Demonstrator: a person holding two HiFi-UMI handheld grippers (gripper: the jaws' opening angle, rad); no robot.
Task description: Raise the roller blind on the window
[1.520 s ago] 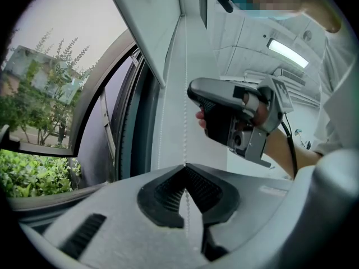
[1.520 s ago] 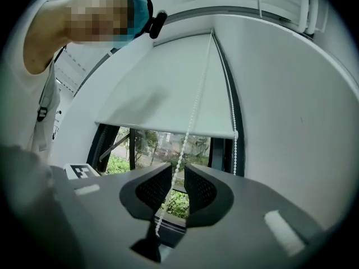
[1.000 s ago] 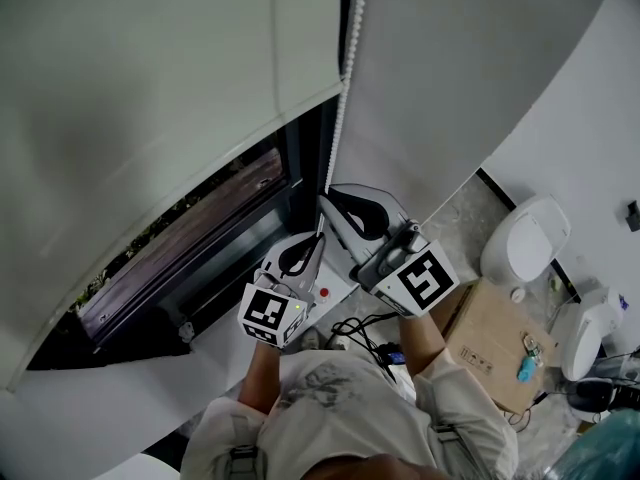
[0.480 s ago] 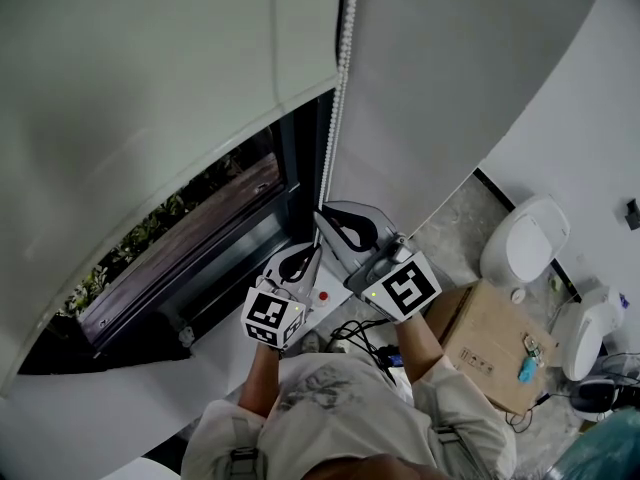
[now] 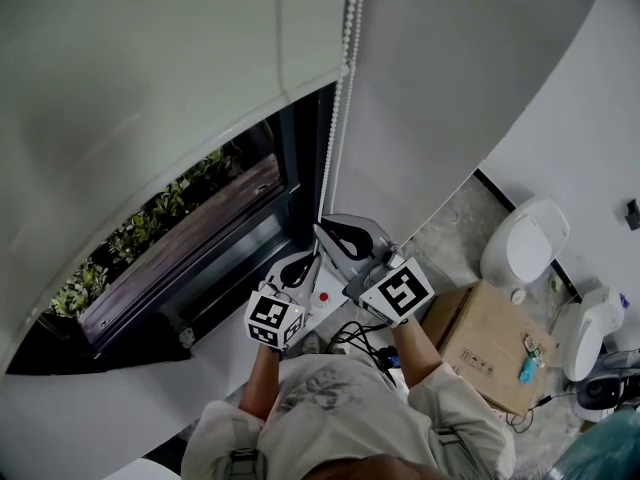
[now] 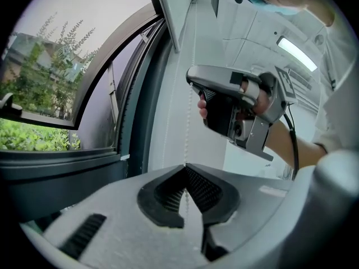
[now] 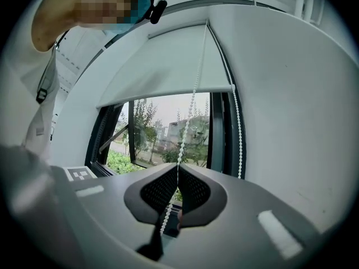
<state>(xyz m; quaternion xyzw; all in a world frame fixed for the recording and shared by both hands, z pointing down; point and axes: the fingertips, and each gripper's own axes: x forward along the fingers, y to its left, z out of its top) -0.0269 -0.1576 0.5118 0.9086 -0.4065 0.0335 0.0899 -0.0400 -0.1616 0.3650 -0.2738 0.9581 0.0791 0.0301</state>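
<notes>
The white roller blind (image 5: 150, 78) hangs partly raised over the dark-framed window (image 5: 215, 243); in the right gripper view the roller blind (image 7: 168, 66) covers the upper part of the pane. The white bead chain (image 5: 340, 118) runs down along the blind's right edge. My left gripper (image 5: 314, 258) is shut on the bead chain (image 6: 186, 139), which passes between its black pads. My right gripper (image 5: 322, 226), just above and to the right of the left, is shut on one strand of the bead chain (image 7: 190, 111). The other strand (image 7: 238, 133) hangs free beside the frame.
A cardboard box (image 5: 495, 343) sits on the floor at the right with white appliances (image 5: 525, 238) behind it. Cables (image 5: 365, 333) lie near my feet. The white wall (image 5: 480, 58) stands right of the window. Trees and buildings show outside (image 7: 168, 133).
Both grippers have come down with the bead chain held. The blind's bottom edge has risen, and more of the window and greenery shows.
</notes>
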